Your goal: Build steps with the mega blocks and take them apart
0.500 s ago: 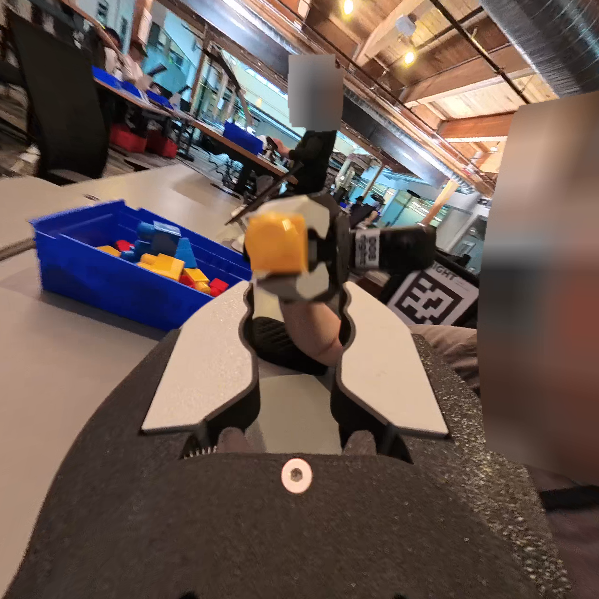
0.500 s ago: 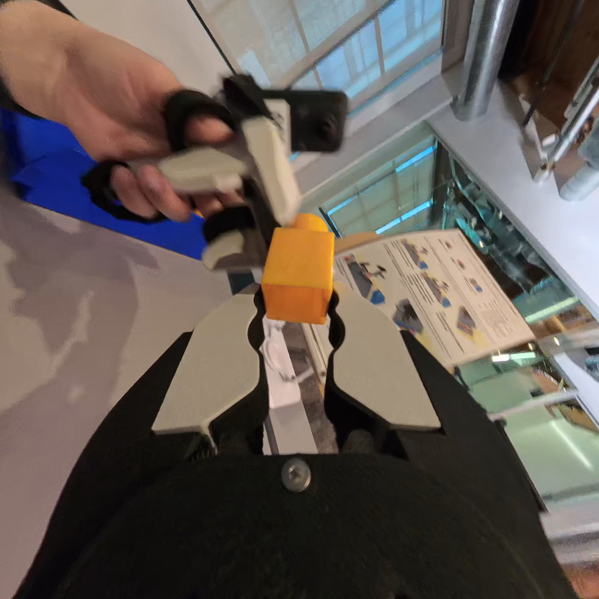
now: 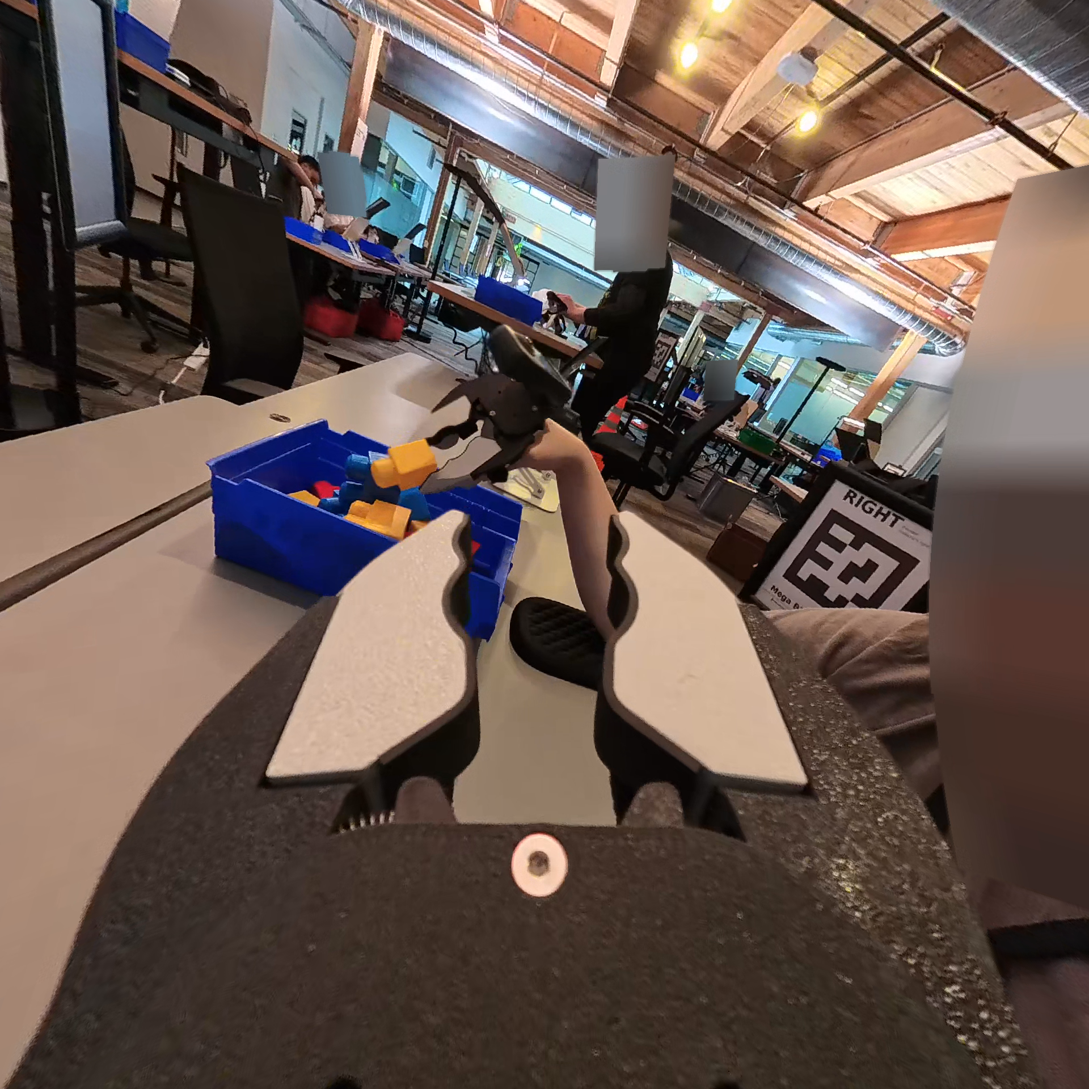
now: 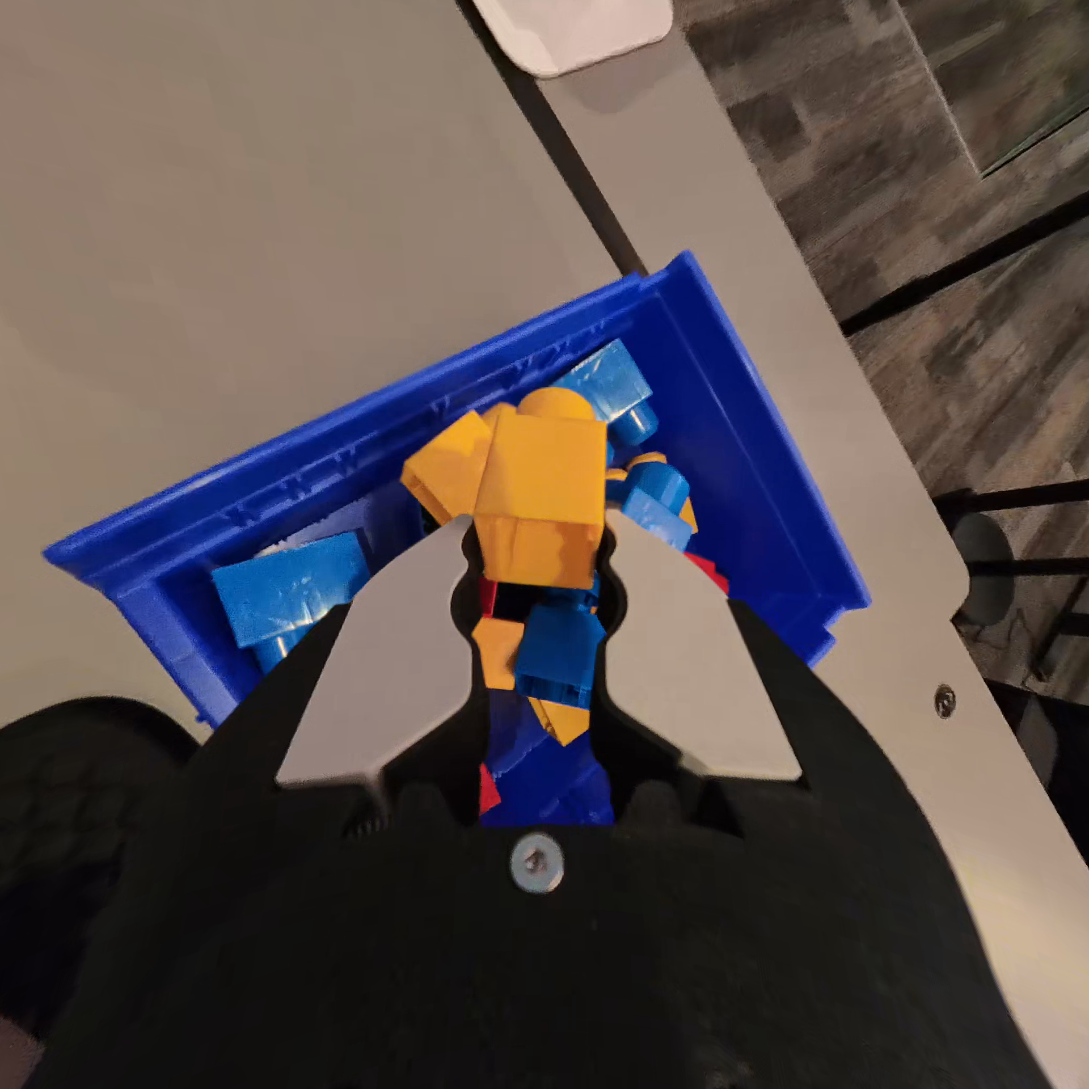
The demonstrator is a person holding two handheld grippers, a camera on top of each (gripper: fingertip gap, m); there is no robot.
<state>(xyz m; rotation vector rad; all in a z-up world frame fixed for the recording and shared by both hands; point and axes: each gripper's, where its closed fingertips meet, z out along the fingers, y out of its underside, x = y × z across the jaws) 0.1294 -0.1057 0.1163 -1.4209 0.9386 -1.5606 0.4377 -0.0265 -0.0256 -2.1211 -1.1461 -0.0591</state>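
Release is the step in hand, as I judge it: the steps look taken apart, and the last orange block (image 4: 539, 501) hangs over the blue bin (image 4: 760, 448) ready to go back with the rest. To do it well, the right gripper (image 4: 536, 524) should sink a little lower between the bin walls before its jaws part, so the block drops onto the heap instead of bouncing off a stud and out over the rim. Opening smoothly, with the fingers level, keeps the block from sticking to one pad and swinging sideways.

Left to right: the left gripper (image 3: 539, 542) stands apart from the work, above the grey table (image 3: 106, 648). Its jaws are parted about a block's width and hold nothing; between them shows only table and a forearm farther off. The bin sits ahead of its left finger, just beyond the tip, and past that the right gripper (image 3: 465, 456) is seen carrying the orange block (image 3: 406, 462) above the heap.

In the right wrist view the jaws are closed on the orange block at its lower half, tips pressing its two opposite sides, its stud pointing away from the camera. Straight below and ahead of the tips lie loose blue blocks (image 4: 289, 583), orange and red ones, all inside the bin.
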